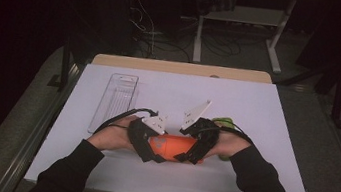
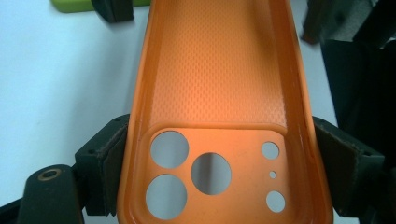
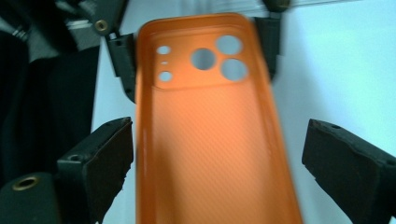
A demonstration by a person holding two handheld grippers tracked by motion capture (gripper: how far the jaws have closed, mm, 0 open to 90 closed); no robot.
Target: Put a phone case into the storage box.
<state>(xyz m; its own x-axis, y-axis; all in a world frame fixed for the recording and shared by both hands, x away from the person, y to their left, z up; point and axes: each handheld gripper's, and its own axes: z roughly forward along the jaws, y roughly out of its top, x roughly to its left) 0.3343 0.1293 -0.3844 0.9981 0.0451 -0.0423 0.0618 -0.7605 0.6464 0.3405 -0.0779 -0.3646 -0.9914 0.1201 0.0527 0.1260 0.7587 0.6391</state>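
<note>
- The person stands at the white table [image 1: 257, 113] with a gripper in each hand, and the two hands meet near the front edge.
- Between them is an orange phone case [image 1: 170, 146], empty, with its inner side up and the camera holes at the end toward the left hand.
- The left gripper [image 2: 217, 154] is closed on the case: in its own view the two black pads press on both side walls, just at the camera end.
- The right gripper [image 3: 217, 154] is around the other end of the case, but its jaws are apart; in its view the left pad is just beside the wall and the right pad is clearly away from it, so it does not grip.
- My judgement: the hold on the case now belongs to the left side, and this part is done.
- A green object [image 1: 224, 120] lies partly hidden behind the right hand; I cannot tell what it is.
- A clear plastic tray [image 1: 116, 99] stands empty at the far left, well apart from the case.
- What is left, I think, is to carry the case to its place; where exactly, the pictures do not show.
</note>
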